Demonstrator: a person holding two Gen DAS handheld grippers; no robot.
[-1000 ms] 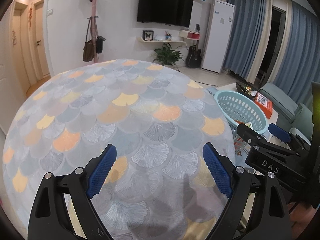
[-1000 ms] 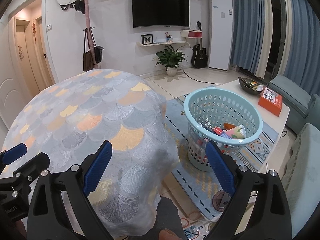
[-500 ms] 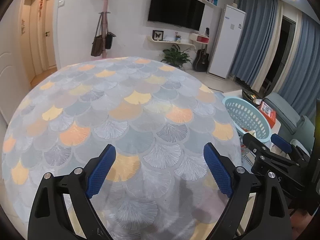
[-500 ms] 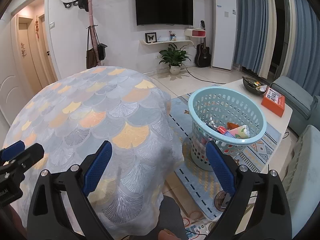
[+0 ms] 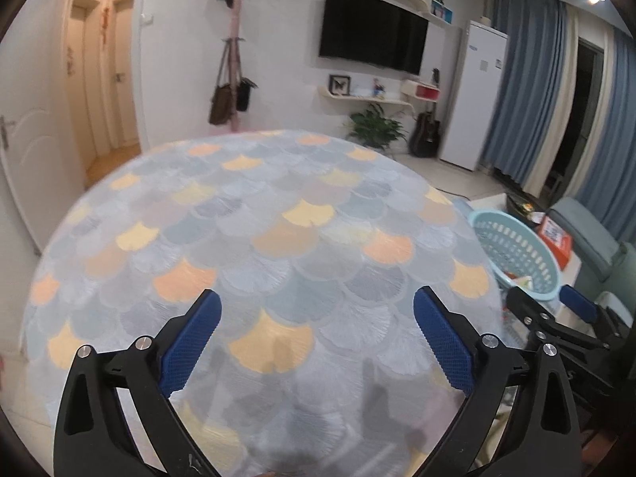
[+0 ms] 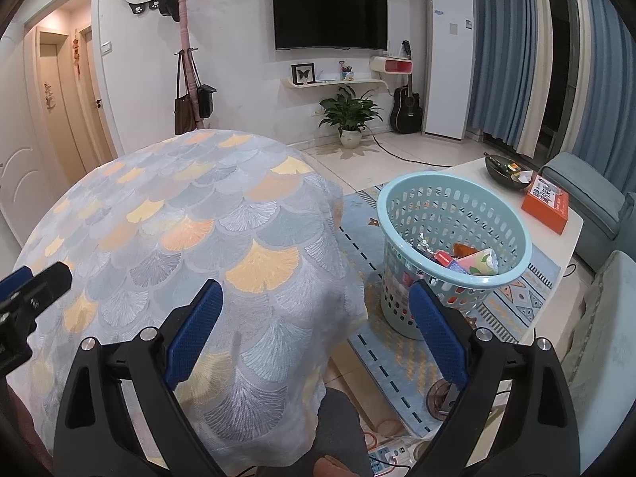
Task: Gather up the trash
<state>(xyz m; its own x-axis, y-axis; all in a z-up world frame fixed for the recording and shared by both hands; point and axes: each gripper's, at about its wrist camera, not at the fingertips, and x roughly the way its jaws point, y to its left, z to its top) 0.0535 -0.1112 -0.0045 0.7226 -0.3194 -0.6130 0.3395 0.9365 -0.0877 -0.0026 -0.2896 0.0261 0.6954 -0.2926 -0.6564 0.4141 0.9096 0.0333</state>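
Observation:
A light blue plastic basket (image 6: 453,214) stands on the floor rug right of the round table; it holds several pieces of trash (image 6: 465,260), wrappers and a small carton. It also shows in the left wrist view (image 5: 516,250). My left gripper (image 5: 316,338) is open and empty above the table's scale-patterned cloth (image 5: 258,246). My right gripper (image 6: 314,326) is open and empty over the table's right edge, left of the basket. No loose trash shows on the cloth.
A white coffee table (image 6: 572,234) with an orange box (image 6: 546,202) and a dark bowl (image 6: 507,169) stands behind the basket. A grey-blue sofa (image 6: 596,198) is at the right. A power strip and cables (image 6: 381,453) lie on the floor.
Both wrist views have tilted slightly upward and shifted a little. Both grippers stay open and empty; the basket and its contents have not moved.

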